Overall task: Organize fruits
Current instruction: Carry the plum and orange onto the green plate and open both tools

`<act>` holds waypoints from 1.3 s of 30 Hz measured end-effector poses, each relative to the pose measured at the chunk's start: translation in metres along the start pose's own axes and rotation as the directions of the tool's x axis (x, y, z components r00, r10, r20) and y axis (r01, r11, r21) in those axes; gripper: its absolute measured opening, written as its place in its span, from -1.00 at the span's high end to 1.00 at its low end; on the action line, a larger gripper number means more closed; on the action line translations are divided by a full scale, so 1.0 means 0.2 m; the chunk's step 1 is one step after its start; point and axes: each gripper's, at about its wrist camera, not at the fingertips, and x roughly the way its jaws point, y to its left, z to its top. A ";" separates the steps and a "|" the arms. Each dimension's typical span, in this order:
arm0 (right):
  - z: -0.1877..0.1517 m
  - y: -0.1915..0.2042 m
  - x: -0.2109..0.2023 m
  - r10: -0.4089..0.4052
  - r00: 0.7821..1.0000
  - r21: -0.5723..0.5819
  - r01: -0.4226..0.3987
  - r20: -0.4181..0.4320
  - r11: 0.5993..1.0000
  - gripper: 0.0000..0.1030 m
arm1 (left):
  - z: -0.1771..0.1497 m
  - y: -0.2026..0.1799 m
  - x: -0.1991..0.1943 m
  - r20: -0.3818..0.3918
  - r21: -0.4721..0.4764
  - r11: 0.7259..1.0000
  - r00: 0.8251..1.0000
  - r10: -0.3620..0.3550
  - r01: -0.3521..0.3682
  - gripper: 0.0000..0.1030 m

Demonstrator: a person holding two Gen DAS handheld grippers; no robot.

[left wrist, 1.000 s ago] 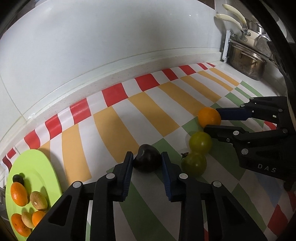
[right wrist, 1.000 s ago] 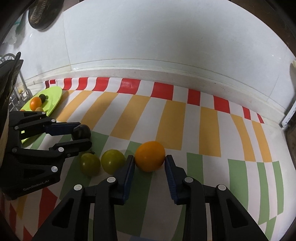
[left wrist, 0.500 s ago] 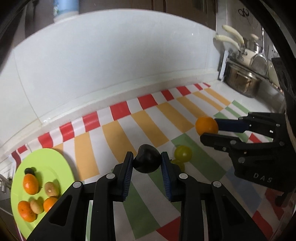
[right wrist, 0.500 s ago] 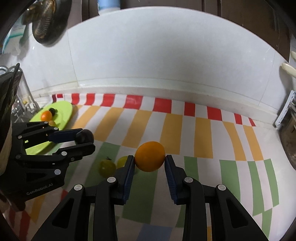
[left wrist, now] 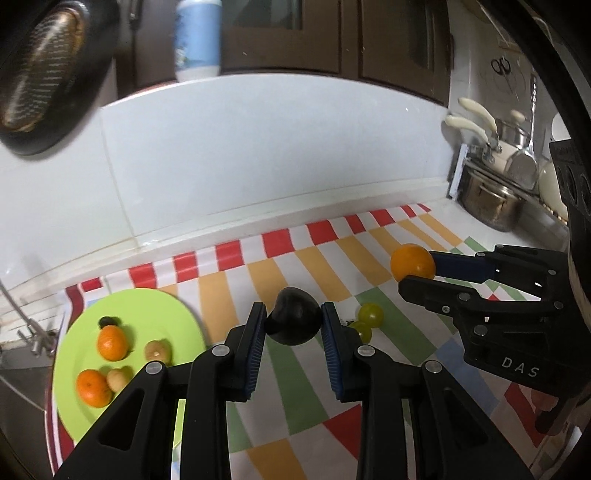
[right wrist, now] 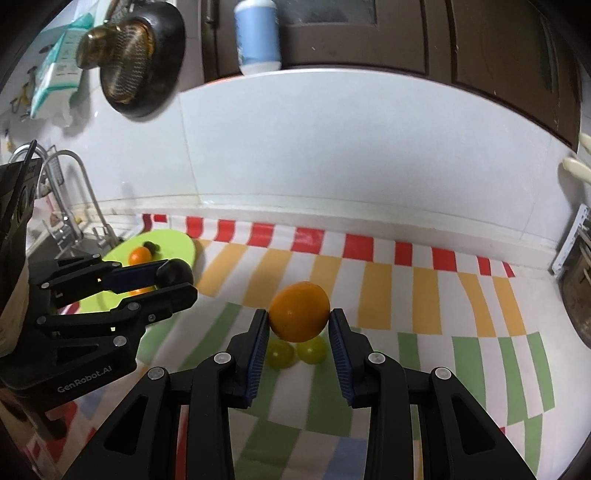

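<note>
My left gripper (left wrist: 293, 323) is shut on a dark plum (left wrist: 293, 320) and holds it above the striped cloth. It also shows in the right wrist view (right wrist: 173, 278) with the plum (right wrist: 174, 271). My right gripper (right wrist: 298, 325) is shut on an orange (right wrist: 299, 311), lifted above two green-yellow fruits (right wrist: 295, 352). The orange (left wrist: 413, 263) and right gripper (left wrist: 417, 275) show in the left wrist view, where the green fruits (left wrist: 369, 315) lie on the cloth. A lime-green plate (left wrist: 88, 398) at the left holds oranges (left wrist: 110, 342) and several small fruits.
A striped tablecloth (left wrist: 303, 391) covers the counter. A white backsplash (left wrist: 258, 155) stands behind. Steel pots (left wrist: 491, 203) stand at the far right. A sink faucet (right wrist: 74, 199) is at the far left. A dark pan (right wrist: 129, 62) and a blue-white bottle (right wrist: 258, 33) are above.
Both grippers have risen with their fruits, the plum and the orange, well clear of the cloth. The green fruits stay on the cloth below.
</note>
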 end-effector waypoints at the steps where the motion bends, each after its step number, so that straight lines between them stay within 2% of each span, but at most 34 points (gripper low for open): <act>1: 0.01 0.01 -0.01 0.004 1.000 -0.004 -0.003 0.005 1.000 0.33 | -0.01 0.01 -0.02 0.006 -0.006 1.000 1.000 0.007 -0.007 0.42; 21: 0.12 0.31 -0.08 0.119 0.990 -0.061 -0.115 0.073 0.992 0.33 | -0.08 0.22 -0.32 0.065 -0.138 0.980 0.986 0.151 -0.141 0.42; 31: 0.20 0.46 -0.06 0.183 0.979 -0.106 -0.173 0.094 0.979 0.33 | -0.10 0.35 -0.43 0.091 -0.187 0.958 0.967 0.237 -0.217 0.42; 39: 0.27 0.59 0.03 0.228 0.970 -0.136 -0.215 0.085 0.967 0.33 | -0.12 0.49 -0.44 0.087 -0.209 0.935 0.947 0.308 -0.285 0.42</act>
